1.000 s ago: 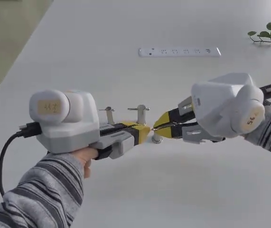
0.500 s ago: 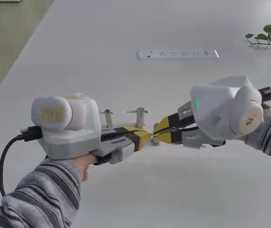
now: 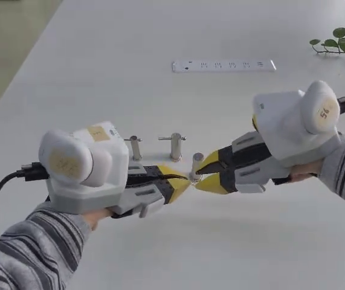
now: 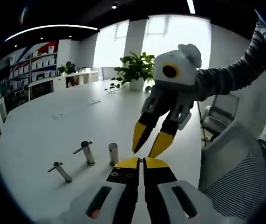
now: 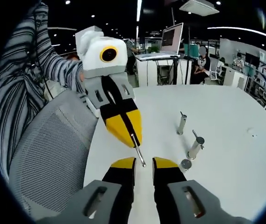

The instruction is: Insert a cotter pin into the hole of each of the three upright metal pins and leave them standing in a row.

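The cotter pin is a thin metal sliver sticking out of the tips of the left gripper, whose yellow-tipped jaws are pressed together on it. It is held just beside the bare metal pin, low, near that pin's foot, though contact between them cannot be made out. The bare metal pin stands upright on the white desk at the end of a row. The middle metal pin stands next to it and the end metal pin beyond that, both upright and each with a cross-piece through its top. The right gripper faces the left one from the other side of the bare metal pin, its jaws parted and gripping nothing, with the cotter pin's free end pointing toward the gap between them. Well behind the bare metal pin lies a white power strip, and farther off to its right is a leafy plant sprig.
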Demonstrator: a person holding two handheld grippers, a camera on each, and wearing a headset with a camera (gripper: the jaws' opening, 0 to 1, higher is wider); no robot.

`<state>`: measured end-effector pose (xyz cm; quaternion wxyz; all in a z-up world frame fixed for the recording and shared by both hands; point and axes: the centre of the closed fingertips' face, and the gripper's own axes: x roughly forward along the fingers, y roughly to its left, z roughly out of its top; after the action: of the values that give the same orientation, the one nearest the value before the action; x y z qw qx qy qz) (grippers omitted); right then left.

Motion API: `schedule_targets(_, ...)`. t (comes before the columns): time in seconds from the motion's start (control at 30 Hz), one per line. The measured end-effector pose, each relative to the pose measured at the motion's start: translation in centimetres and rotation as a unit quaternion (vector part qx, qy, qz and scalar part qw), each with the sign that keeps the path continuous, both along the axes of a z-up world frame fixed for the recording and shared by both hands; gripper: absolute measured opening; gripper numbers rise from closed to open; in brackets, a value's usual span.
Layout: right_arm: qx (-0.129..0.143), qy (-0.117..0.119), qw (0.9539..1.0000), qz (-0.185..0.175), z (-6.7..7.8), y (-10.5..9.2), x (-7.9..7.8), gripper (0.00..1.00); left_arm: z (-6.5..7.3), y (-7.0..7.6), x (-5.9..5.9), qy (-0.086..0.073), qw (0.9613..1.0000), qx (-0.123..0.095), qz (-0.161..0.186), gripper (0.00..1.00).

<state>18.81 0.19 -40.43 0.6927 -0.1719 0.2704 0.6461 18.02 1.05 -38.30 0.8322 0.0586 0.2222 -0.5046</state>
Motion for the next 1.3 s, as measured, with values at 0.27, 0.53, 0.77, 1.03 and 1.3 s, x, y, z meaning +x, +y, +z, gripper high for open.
schedule_targets(0.27, 0.023, 0.051, 0.9984, -0.011, -0.2, 0.1, -1.4, 0.1, 1.1, 0.0, -0.9, -0.016, 0.9991, -0.021, -0.035, 0.0)
schedule_targets(0.53, 0.045, 0.067, 0.9967, -0.006, 0.3, 0.5, -2.4, 0.05, 1.6, -0.2, -1.3, -0.009, 0.9982, -0.041, -0.043, 0.0)
schedule_targets(0.77, 0.041, 0.058, 0.9975, 0.004, 0.7, 0.8, -2.9, 0.0, 1.7, -0.2, -1.4, 0.001, 0.9976, -0.056, -0.041, 0.0)
schedule_targets(1.03, 0.023, 0.022, 0.9994, 0.016, 1.0, 0.3, -2.5, 0.0, 1.1, 0.0, -1.4, 0.009, 0.998, -0.05, -0.037, 0.0)
schedule_targets(1.3, -0.007, -0.023, 0.999, 0.038, 0.7, -0.1, -2.4, 0.0, 0.5, -0.1, -1.4, 0.005, 0.9987, -0.036, -0.036, 0.0)
